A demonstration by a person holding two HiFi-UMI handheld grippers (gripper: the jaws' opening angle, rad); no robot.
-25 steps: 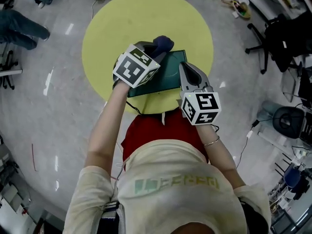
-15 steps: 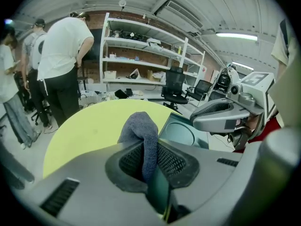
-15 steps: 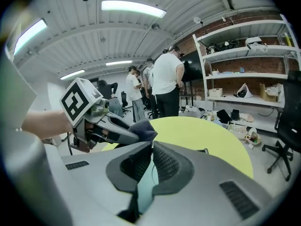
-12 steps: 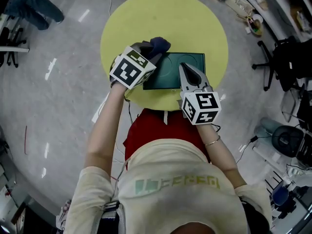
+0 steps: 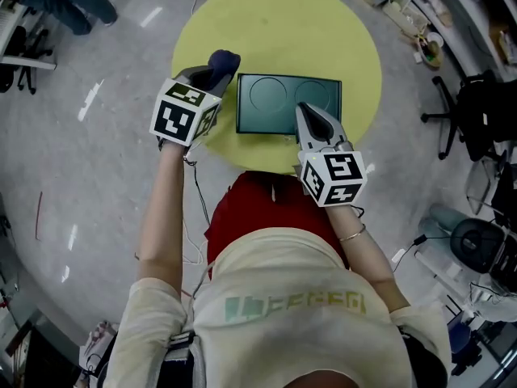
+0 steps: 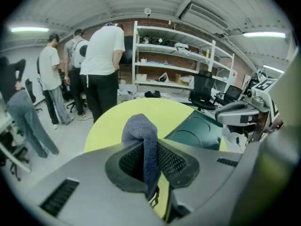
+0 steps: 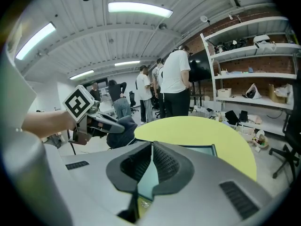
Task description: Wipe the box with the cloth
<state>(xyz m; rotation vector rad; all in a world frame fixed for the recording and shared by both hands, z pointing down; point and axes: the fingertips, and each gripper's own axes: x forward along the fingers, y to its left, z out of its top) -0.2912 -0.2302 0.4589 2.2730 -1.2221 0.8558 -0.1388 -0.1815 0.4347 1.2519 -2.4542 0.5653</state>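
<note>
Box [image 5: 279,107]: flat on the table [image 5: 275,23], toward its near edge. Cloth [image 5: 224,59]: pinched in my left gripper [image 5: 212,74], beside the box's left side. My right gripper [image 5: 304,108]: jaws pressed together, empty, over the box's near edge.

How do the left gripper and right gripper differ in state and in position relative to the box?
The left gripper is shut on the dark blue cloth; the right gripper has its jaws together with nothing between them. The left gripper is beside the left end of the dark green box, off it; the right gripper has its tip over the box's near edge. Both point away from the person.
</note>
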